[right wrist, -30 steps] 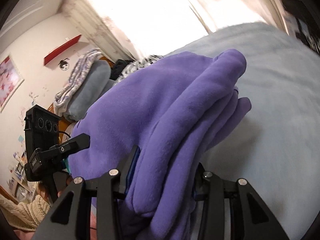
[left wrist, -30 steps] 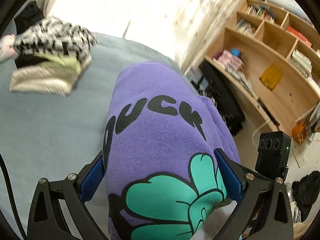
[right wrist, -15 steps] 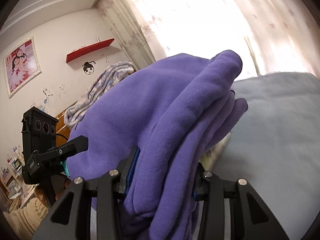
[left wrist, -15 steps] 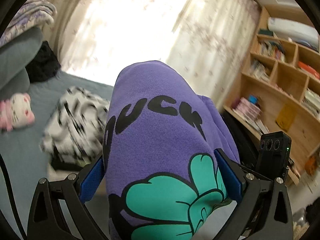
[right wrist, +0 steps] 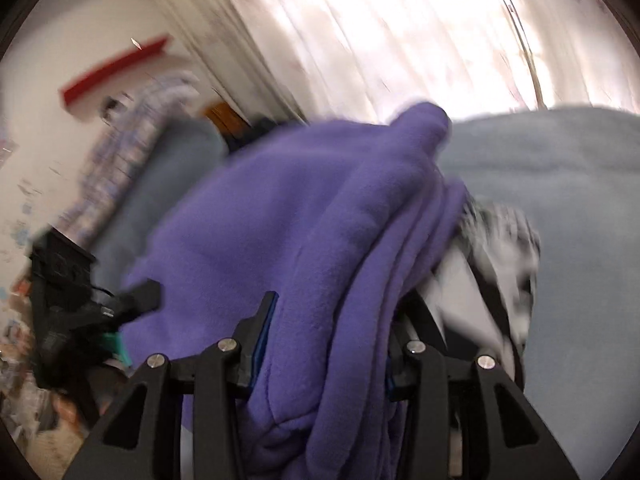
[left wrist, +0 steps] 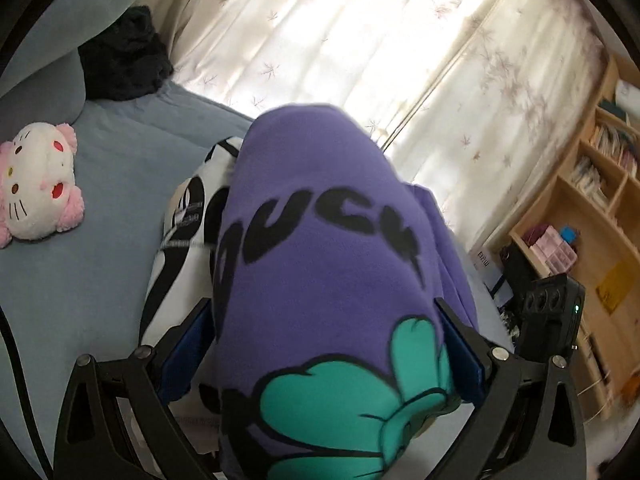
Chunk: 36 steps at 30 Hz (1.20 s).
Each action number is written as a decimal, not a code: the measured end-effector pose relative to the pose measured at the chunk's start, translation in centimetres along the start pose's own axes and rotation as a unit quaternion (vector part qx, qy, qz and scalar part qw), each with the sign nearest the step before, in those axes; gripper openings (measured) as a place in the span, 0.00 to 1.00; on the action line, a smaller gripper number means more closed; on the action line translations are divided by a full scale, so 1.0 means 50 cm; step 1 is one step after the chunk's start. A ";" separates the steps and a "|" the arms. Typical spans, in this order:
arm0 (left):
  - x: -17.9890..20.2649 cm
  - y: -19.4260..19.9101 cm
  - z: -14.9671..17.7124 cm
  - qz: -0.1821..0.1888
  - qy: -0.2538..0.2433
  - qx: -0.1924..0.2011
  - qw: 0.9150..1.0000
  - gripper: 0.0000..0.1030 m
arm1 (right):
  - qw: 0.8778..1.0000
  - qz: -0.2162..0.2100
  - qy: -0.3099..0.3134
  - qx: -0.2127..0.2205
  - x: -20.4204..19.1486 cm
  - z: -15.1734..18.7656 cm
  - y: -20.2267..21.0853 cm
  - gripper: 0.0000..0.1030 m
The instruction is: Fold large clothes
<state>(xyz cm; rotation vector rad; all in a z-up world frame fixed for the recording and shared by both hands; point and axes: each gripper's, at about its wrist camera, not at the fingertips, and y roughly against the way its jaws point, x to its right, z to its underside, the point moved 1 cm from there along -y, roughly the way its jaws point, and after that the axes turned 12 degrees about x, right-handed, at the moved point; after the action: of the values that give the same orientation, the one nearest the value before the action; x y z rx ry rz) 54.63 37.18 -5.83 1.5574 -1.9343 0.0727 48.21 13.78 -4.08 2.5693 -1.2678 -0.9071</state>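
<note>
Left gripper [left wrist: 324,344] and right gripper [right wrist: 328,340] each clamp purple fabric.

Home bedroom: bed [left wrist: 120,152], plush toy [left wrist: 38,180], curtains [left wrist: 340,40], bookshelf [left wrist: 592,208].

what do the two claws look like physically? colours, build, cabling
Both match. The left claw and right claw are matte black skeletal linkages with triangular cut-outs and silver pivot screws; the fingers carry blue pads. A thin black cable runs along the left view's edge. A black camera box with a green LED sits on the right claw.
</note>
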 end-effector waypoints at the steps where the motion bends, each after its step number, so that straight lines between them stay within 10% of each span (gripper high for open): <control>1: -0.004 0.001 0.003 0.009 0.006 0.004 1.000 1.00 | 1.000 -0.005 -0.015 0.007 0.009 0.008 0.003 0.44; 6: 0.009 0.008 -0.010 -0.014 -0.009 -0.002 1.000 1.00 | 0.999 0.028 -0.003 -0.020 -0.008 -0.003 0.024 0.60; 21: 0.175 0.262 0.008 -0.103 -0.083 0.001 0.991 1.00 | 0.994 0.081 -0.016 -0.066 -0.070 0.022 0.344 0.61; 36: 0.537 0.615 0.128 -0.048 -0.143 0.009 0.989 1.00 | 0.997 0.042 0.038 -0.049 -0.298 0.041 0.788 0.61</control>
<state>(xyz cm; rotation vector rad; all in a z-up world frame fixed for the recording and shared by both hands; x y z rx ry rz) 22.00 20.53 13.26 1.7478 -2.0746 -0.1850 13.44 0.31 15.64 2.4329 -1.2667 -0.8250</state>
